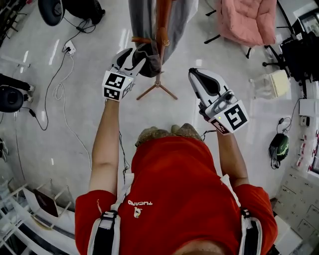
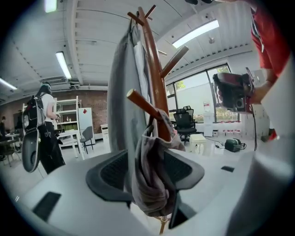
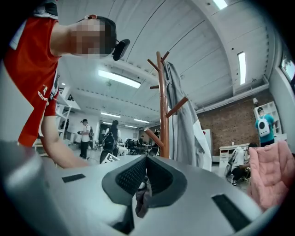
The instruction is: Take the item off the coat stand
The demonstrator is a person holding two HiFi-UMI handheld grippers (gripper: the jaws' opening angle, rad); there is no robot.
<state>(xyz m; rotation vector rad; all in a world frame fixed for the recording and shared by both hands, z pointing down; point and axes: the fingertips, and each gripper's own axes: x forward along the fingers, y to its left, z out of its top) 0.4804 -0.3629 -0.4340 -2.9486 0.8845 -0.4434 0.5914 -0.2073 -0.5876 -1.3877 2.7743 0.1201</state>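
A brown wooden coat stand (image 1: 162, 31) rises from the floor ahead of me, and a long grey coat (image 1: 141, 15) hangs from its top. A small crumpled grey cloth (image 1: 147, 63) hangs on a lower peg (image 2: 140, 102). My left gripper (image 1: 137, 56) is at that peg with its jaws open; the cloth (image 2: 152, 179) dangles between them and the pads stand clear of it. My right gripper (image 1: 197, 75) hovers to the right of the stand (image 3: 161, 106), apart from it, shut with nothing held.
The stand's feet (image 1: 157, 89) spread on the pale floor. A pink padded garment (image 1: 247, 20) lies over a chair at the back right. Cables (image 1: 60, 92) and a power strip (image 1: 70, 48) lie on the left. A person with a backpack (image 2: 46, 129) stands far off.
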